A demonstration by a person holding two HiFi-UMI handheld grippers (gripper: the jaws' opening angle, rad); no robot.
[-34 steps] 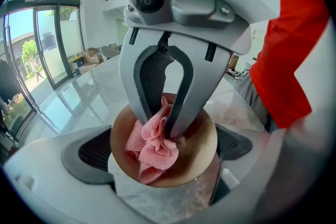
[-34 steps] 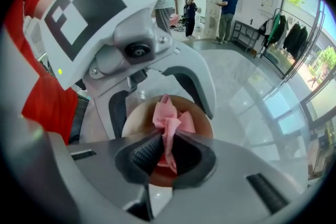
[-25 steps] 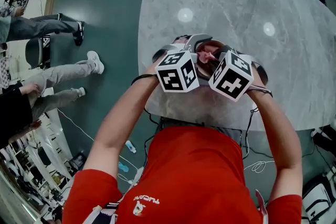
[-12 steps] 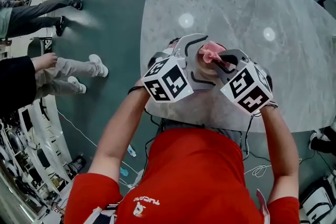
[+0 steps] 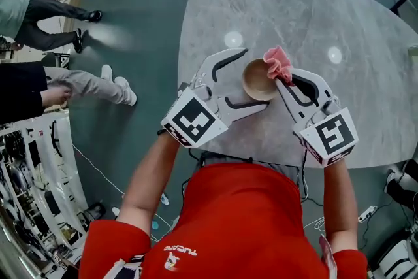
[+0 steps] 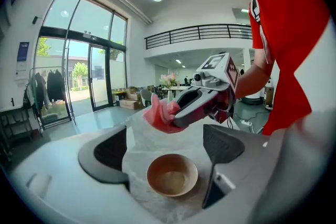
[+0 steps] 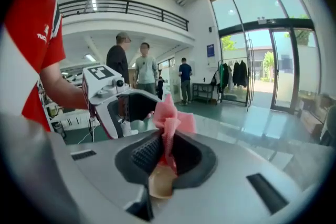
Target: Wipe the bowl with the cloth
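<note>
**Bowl left bare as both grippers lift off it**

The bowl (image 5: 259, 80) was hidden under the two marker cubes a second ago. Now it stands uncovered on the table (image 5: 313, 16), below and just ahead of the left gripper (image 6: 167, 145). That gripper's jaws have just been closing a little, yet they are still spread wide. The bowl shows in the gap between them but sits lower, and neither pad touches it.

The right gripper (image 7: 165, 157) has risen as well and is clamped on the cloth (image 7: 170, 118). The cloth hangs off its tip, above the bowl's rim on the side away from the left gripper.

With nothing holding the bowl and the cloth lifted clear, this looks like a break between wiping passes, or the end of one. Another pass would need the bowl held again.

The bowl is small, round and shallow, tan and matte like turned wood, with a smooth inside. The cloth is pink, soft and thin, and bunches into crumpled folds past the ribbed dark pads. The table is pale grey with marble veining and glossy enough to mirror the ceiling lamps.
</note>
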